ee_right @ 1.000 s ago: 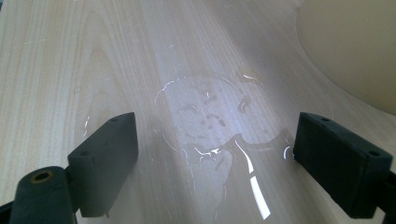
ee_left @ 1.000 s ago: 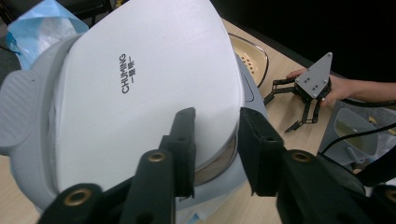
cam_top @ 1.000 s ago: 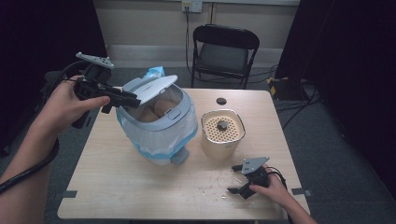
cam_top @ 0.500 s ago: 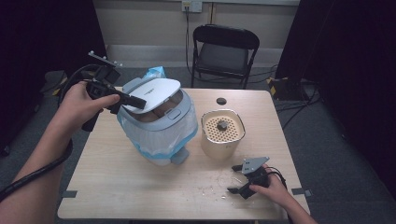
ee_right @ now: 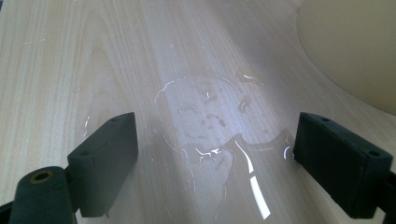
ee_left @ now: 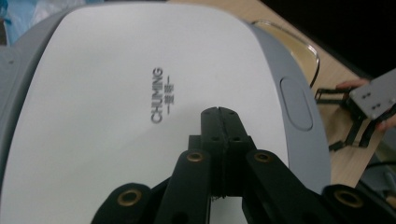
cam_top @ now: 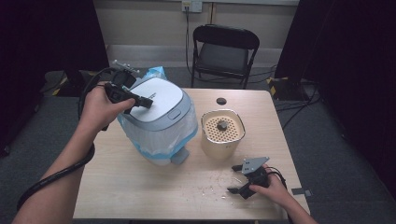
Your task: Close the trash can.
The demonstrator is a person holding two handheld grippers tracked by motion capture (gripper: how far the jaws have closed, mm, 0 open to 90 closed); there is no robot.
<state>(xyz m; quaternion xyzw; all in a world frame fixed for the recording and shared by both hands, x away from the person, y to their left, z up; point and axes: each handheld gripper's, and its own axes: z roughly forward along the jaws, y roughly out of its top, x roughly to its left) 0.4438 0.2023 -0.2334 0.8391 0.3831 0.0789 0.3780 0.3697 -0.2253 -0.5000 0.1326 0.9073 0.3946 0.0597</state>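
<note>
I'm pressing the left gripper (ee_left: 218, 116), jaws clenched empty, on the cooker lid (ee_left: 140, 93); right gripper (ee_right: 215, 158) idling released, so the cooker (cam_top: 159, 126) risks sliding off-centre.

White-and-grey cooker lid (cam_top: 156, 100), cream perforated pot (cam_top: 223, 133), black tongs (ee_left: 218, 122).

Plastic, film and pale wood

The cooker's lid (ee_left: 140, 84) is smooth satin white plastic with a grey rim; thin clear film (cam_top: 161, 135) wraps its body. The bench (ee_right: 140, 56) is matt light woodgrain, wet and shiny in patches. The cream pot (cam_top: 223, 133) looks matt; the claws (ee_left: 218, 122) are matt black plastic.
</note>
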